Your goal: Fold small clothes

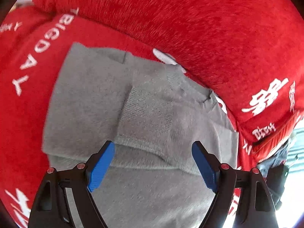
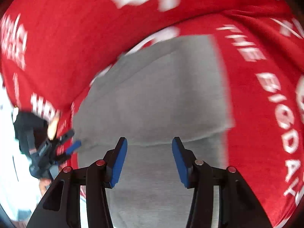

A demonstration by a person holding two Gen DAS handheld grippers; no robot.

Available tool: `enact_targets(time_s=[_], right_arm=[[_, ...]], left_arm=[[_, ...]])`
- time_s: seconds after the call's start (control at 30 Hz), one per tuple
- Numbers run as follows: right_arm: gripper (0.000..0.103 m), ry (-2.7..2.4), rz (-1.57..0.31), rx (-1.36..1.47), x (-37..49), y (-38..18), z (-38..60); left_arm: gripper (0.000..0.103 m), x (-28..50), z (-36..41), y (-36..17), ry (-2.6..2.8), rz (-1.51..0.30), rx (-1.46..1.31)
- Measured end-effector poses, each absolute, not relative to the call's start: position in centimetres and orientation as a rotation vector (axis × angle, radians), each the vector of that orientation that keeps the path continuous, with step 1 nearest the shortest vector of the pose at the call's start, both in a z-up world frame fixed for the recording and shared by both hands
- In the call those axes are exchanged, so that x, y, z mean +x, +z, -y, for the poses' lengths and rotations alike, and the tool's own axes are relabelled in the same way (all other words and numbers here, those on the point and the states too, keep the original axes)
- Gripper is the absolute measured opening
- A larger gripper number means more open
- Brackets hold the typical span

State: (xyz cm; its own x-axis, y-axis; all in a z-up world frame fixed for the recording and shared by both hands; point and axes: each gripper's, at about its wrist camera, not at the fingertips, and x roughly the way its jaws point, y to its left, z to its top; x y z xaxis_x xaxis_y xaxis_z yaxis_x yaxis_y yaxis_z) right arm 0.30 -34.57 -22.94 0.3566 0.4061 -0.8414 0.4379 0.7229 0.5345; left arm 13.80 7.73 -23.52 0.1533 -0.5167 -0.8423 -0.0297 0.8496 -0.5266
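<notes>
the sweater [image 1: 144, 114] is plain grey with ribbed knit bands. the cover [image 1: 209, 28] under it is bright red, printed with white letters and characters. each claw, left [image 1: 153, 161] and right [image 2: 150, 159], has blue pads [image 1: 100, 169] on black arms.

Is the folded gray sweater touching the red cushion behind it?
Touching. In the left wrist view the gray sweater has its collar edge pressed against the base of the red cushion, with no gap showing there.

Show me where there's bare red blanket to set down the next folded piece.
Free: the red blanket left of the grey sweater, around the "BIG DAY" lettering. Crowded: right side, where the red cushion presses against the sweater's collar.
</notes>
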Motion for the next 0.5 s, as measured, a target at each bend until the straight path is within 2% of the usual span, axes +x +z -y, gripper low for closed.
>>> enact_targets(time_s=[0.2,0.23,0.3,0.33,0.37,0.43,0.5], right_arm=[[0.053,-0.124,-1.221,0.935,-1.8,-24.4,37.7],[0.053,-0.127,-1.221,0.947,-2.1,-24.6,37.9],[0.053,-0.135,-1.218,0.972,-2.3,-24.9,38.3],[0.053,-0.137,-1.217,0.985,-2.4,-25.1,38.4],[0.053,-0.138,-1.218,0.994,-2.6,-25.2,38.6],[0.053,-0.141,-1.224,1.003,-2.5,-25.5,38.3],[0.053,-0.145,-1.233,1.0,-2.6,-25.7,38.7]], left_arm=[[0.084,14.3,-8.3,-24.9,-0.321,-1.416,-0.591],[0.081,14.3,-8.5,-25.1,-0.31,-1.414,-0.613],[0.07,14.3,-8.6,-25.2,-0.285,-1.414,-0.623],[0.06,14.3,-8.6,-25.2,-0.263,-1.414,-0.618],[0.039,14.3,-8.7,-25.3,-0.25,-1.414,-0.615],[0.009,14.5,-8.8,-25.7,-0.255,-1.423,-0.625],[0.009,14.3,-8.9,-25.3,-0.25,-1.396,-0.623]])
